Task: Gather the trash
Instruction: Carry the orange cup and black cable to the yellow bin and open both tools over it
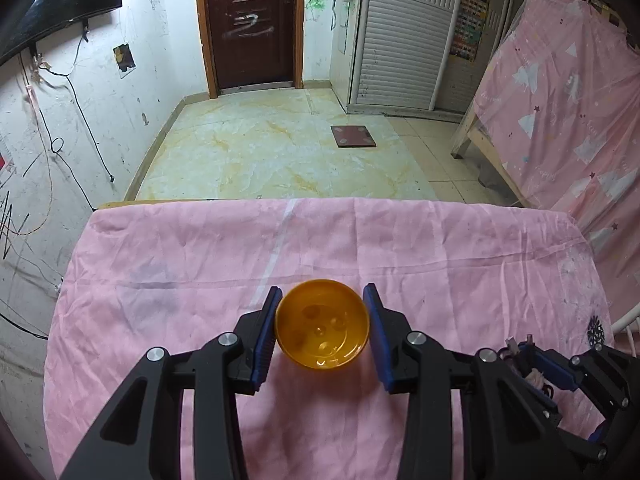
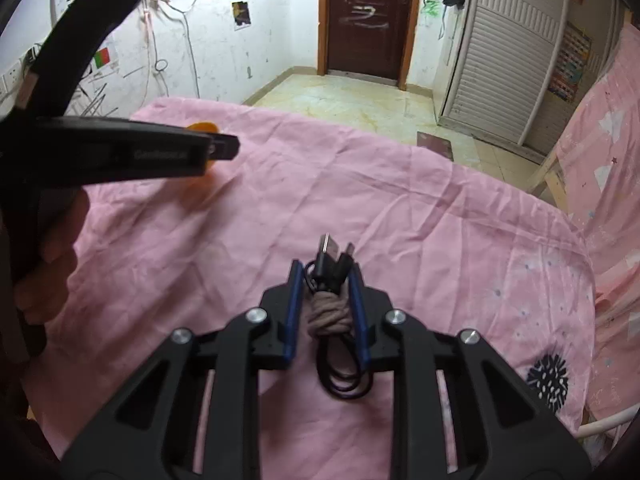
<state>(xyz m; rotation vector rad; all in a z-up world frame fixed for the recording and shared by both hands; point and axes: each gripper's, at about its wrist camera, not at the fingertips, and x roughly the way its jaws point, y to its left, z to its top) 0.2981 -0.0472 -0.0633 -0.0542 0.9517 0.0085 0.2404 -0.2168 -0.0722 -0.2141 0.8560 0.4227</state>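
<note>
An orange plastic cup [image 1: 323, 330] stands upright on the pink cloth [image 1: 160, 260], its mouth facing up. My left gripper [image 1: 323, 294] is shut on it, one blue pad pressing each side of the rim. In the right wrist view, my right gripper [image 2: 325, 270] is shut on a coiled black USB cable [image 2: 330, 268] bound with a brownish cord; its loop hangs down onto the cloth. Far left in that view are the left gripper [image 2: 224, 146] and a sliver of the orange cup [image 2: 204, 126]. The right gripper [image 1: 536, 364] also shows at the lower right of the left wrist view.
The pink cloth [image 2: 400, 200] covers a table whose far edge [image 1: 280, 200] drops to a tiled floor. A dark bathroom scale [image 1: 354, 136] lies on the floor. A wooden frame draped in a pink sheet [image 1: 560, 120] stands at the right. A hand [image 2: 52, 240] holds the left gripper.
</note>
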